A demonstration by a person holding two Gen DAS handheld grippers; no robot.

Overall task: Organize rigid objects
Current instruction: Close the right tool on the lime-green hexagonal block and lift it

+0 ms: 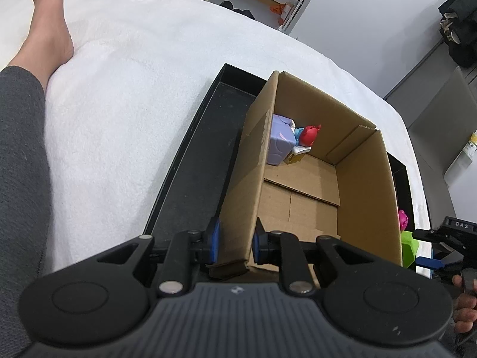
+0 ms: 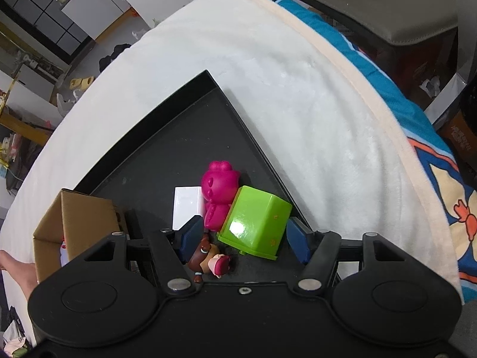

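A brown cardboard box stands in a black tray on a white blanket. Inside it, at the far corner, lie a lilac box, a red figure and a small yellow item. My left gripper is shut on the box's near left wall. In the right wrist view, my right gripper is open around a green box, which lies tilted on the tray. A magenta figure, a white card and a brown doll lie beside it.
The cardboard box's corner shows at the left of the right wrist view. A person's leg and bare foot rest on the blanket at the left. A grey chair stands beyond the bed edge.
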